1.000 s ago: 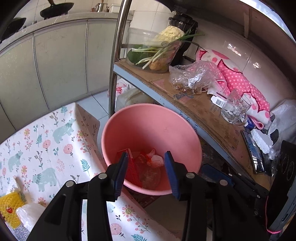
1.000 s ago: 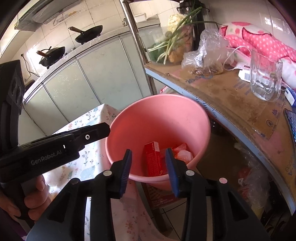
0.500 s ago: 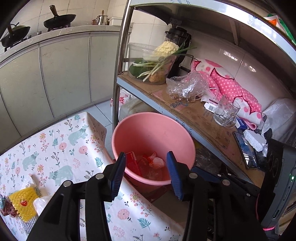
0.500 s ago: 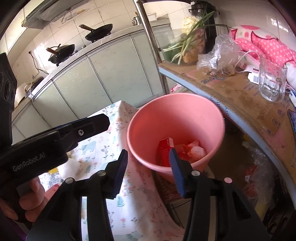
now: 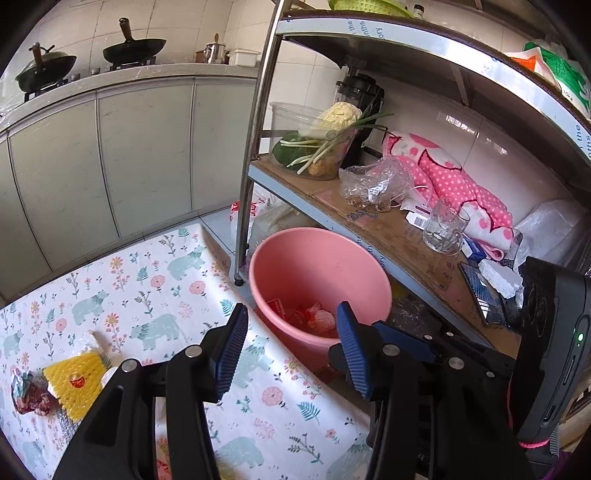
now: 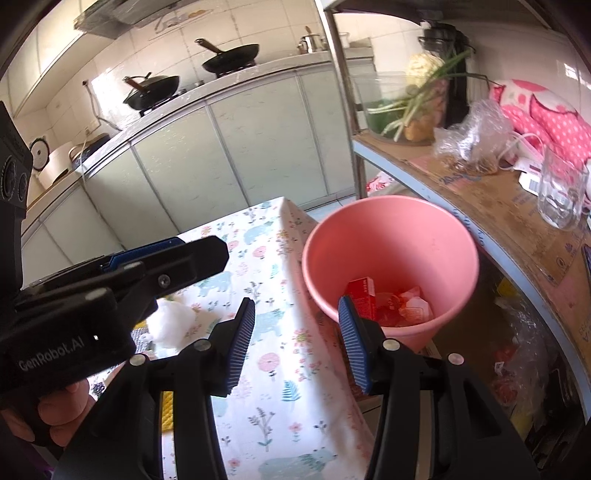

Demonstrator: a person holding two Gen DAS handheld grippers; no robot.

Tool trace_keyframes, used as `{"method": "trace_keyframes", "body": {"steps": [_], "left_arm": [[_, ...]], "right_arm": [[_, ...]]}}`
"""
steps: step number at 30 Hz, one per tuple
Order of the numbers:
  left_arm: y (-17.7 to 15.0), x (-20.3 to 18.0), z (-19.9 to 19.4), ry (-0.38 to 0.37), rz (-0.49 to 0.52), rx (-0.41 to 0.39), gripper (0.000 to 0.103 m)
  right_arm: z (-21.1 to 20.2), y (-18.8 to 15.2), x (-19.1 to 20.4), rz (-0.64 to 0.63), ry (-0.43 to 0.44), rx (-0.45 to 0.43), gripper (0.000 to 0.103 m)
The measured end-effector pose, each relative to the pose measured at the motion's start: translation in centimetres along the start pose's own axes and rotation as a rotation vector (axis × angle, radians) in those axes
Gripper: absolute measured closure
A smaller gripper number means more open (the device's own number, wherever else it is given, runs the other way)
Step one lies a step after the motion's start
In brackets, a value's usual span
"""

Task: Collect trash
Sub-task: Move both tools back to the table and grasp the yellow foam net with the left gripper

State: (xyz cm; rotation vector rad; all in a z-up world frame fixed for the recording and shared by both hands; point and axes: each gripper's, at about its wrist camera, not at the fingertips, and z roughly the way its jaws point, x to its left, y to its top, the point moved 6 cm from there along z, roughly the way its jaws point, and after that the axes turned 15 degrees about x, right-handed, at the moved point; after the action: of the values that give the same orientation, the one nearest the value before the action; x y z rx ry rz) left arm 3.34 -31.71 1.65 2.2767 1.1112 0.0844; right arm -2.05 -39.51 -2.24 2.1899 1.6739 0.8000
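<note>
1. My left gripper has just been opening its jaws; they stand wide, nothing between them.
2. My right gripper gapes likewise, empty.
3. Beside the pink bucket: yellow wrapper and crumpled wad on the tablecloth.
4. Inside the bucket: red carton, wrappers.

White-tiled kitchen walls, pale cabinets under a counter, metal shelf rack, tiled floor
</note>
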Motion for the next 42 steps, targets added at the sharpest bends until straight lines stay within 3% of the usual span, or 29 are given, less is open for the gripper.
{"method": "trace_keyframes", "body": {"steps": [8,21,29,35,40,42], "left_arm": [[-2.6,4.3,-2.0,0.026,-0.061,-0.004,0.053],[-7.5,13.6,-6.0,0.134,-0.188,-0.048,0.053],[-10.6,17.7,-5.1,0.157,-0.252,-0.033,0.053],[-11.3,19.2,-2.1,0.153,-0.268,0.029,0.065],[-10.8,19.7,-0.1,0.146,-0.278,0.06,0.068],[-10.6,19.8,0.4,0.145,-0.27,0.069,0.083]], "right_arm": [[0.8,-0.2,3.8,-0.071,0.041,0.013,0.055],[2.7,-0.9,8.2,-0.147,0.09,0.044,0.055],[4.1,-1.4,9.6,-0.179,0.119,0.075,0.055],[5.3,-1.6,9.7,-0.176,0.131,0.102,0.055],[6.0,-1.7,9.7,-0.179,0.132,0.122,0.055],[6.3,-1.7,9.8,-0.184,0.132,0.124,0.055]]}}
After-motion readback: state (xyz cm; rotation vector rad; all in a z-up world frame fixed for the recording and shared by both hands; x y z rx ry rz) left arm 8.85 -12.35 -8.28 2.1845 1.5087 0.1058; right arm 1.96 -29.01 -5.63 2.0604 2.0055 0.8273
